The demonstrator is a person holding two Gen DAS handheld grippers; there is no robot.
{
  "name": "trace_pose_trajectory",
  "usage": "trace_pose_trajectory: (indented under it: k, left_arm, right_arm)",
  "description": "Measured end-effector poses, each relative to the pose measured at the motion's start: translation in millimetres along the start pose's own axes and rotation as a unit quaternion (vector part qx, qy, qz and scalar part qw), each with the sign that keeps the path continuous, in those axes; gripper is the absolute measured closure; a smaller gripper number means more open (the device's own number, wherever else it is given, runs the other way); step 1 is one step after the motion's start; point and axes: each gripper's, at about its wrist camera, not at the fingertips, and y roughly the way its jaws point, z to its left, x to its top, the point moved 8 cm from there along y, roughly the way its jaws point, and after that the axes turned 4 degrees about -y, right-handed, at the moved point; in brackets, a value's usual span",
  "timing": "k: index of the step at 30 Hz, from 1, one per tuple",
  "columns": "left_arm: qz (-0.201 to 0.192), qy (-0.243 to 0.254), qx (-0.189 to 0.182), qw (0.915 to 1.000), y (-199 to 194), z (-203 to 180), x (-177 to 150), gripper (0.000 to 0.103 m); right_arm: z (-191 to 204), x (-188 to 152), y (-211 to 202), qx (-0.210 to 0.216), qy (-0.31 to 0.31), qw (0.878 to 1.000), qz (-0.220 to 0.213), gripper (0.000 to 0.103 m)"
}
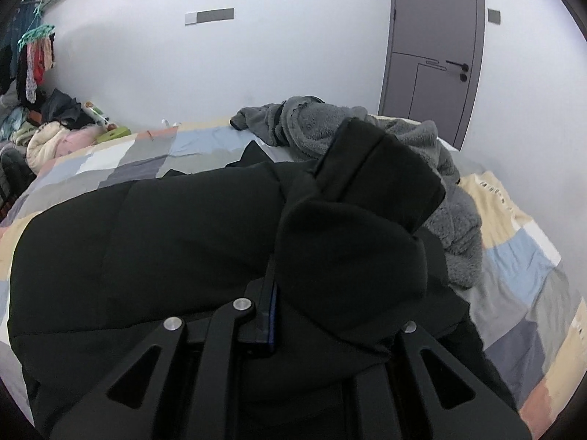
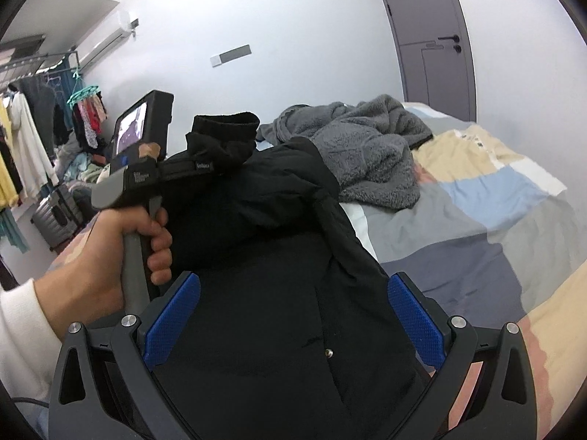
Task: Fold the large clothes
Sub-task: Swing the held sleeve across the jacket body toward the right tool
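**On the bed: sleeve lifted, fold half made**

Between the fingers of the left gripper [image 1: 273, 286] a black cuff [image 1: 370, 179] is pinched; the jaws are drawn together on the cloth, and the sleeve end stands up above them. From the right wrist view the same gripper [image 2: 216, 167] is seen held up by a hand [image 2: 110, 256], with the cuff [image 2: 225, 124] bunched above its tip. The right gripper [image 2: 293, 311] is spread wide, its blue pads [image 2: 414, 319] well apart, and nothing is held by it; it hovers over the body of the jacket [image 2: 275, 256], though whether the cloth is touched cannot be told.

The jacket [image 1: 165, 238] is laid across the patchwork cover of the bed [image 1: 128, 161], front up, a snap being visible near the opening. A grey fleece [image 2: 367, 154] is heaped just beyond it, touching its far edge. Further off, hanging clothes [image 2: 22, 146] and a grey door [image 1: 433, 44] are seen.

The step in hand is judged to be the folding-in of a sleeve: the cuff is raised but not yet laid across the chest. For the next move the sleeve would need to be carried over the body and set down flat, while the panel is steadied by the free gripper so that it is not dragged along. The thick padding is likely to spring back, so pressing down may be called for.
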Motion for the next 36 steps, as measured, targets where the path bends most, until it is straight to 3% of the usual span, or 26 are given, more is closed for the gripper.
trace_pose_trajectory:
  k: [4, 9, 12, 14, 20, 28, 33, 36]
  left_arm:
    - [0.005, 0.008, -0.001, 1.0, 3.7, -4.2, -2.1, 0.093]
    - [0.012, -0.01, -0.017, 0.9997, 0.1, -5.8, -3.6, 0.085]
    - [0.025, 0.004, -0.046, 0.9986, -7.7, -10.8, -9.3, 0.056]
    - [0.022, 0.027, -0.04, 0.9986, -17.6, -9.8, -14.9, 0.021]
    - [0.018, 0.021, -0.049, 0.9984, -56.5, 21.4, -32.2, 0.021]
    - [0.003, -0.049, -0.004, 0.9988, -115.7, 135.3, -56.6, 0.021]
    - [-0.005, -0.11, 0.03, 0.9935, -108.4, 202.5, -66.8, 0.021]
    - [0.004, -0.145, 0.023, 0.9891, -91.2, 222.3, -64.9, 0.021]
  right_arm:
    - [3.4, -0.7, 1.9, 0.003, -0.004, 1.0, 0.001, 0.0]
    - [5.1, -0.5, -1.2, 0.002, -0.008, 1.0, -0.001, 0.0]
    - [4.9, 0.2, -2.7, -0.001, -0.008, 1.0, -0.004, 0.0]
    - [7.0, 0.8, -3.3, -0.001, -0.011, 1.0, -0.004, 0.0]
    - [15.4, 1.5, -6.0, 0.002, -0.023, 1.0, -0.005, 0.0]
    - [36.0, 4.0, -7.4, 0.024, -0.034, 0.999, 0.004, 0.0]
    - [61.3, 19.4, 6.3, 0.059, -0.04, 0.997, 0.018, 0.0]
    - [74.7, 43.9, 29.2, 0.054, -0.072, 0.996, 0.012, 0.0]
